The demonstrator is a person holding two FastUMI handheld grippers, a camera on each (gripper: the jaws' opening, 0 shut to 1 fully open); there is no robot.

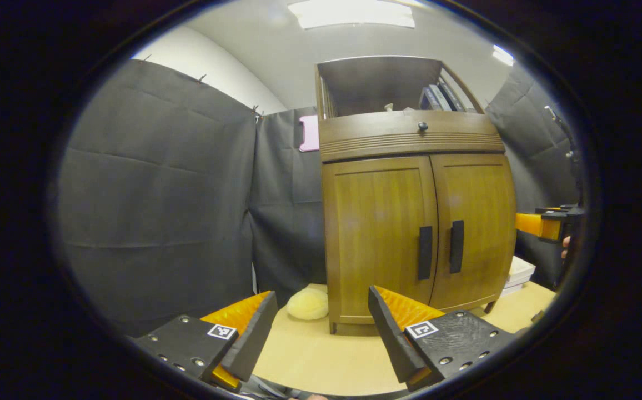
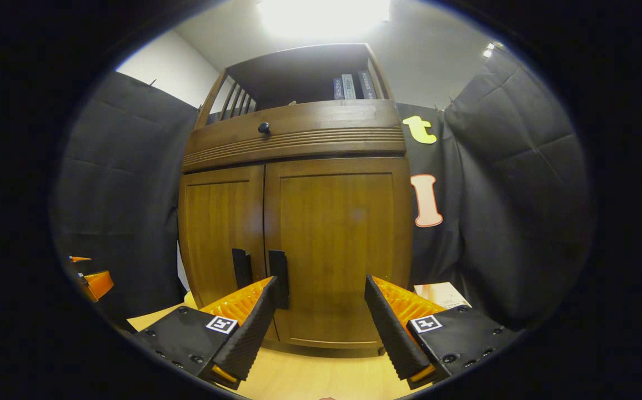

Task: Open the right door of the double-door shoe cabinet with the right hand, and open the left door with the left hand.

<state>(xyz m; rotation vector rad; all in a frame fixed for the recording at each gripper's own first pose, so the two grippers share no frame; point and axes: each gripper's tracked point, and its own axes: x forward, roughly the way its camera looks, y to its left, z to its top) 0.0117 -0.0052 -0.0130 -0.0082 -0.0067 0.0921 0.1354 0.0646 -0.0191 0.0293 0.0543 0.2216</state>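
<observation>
While doors (image 2: 293,244) closed: both grippers (image 1: 321,311) agape.

Both grippers just hang there side by side: left gripper (image 1: 321,311) spread wide, right gripper (image 2: 321,303) spread wide too, neither gripping anything.

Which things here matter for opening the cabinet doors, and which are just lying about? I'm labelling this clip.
For the job: right door, right handle, left door, left handle, right gripper, left gripper.

Lying about: books, drawer knob, yellow fluffy ball, stacked papers.
</observation>
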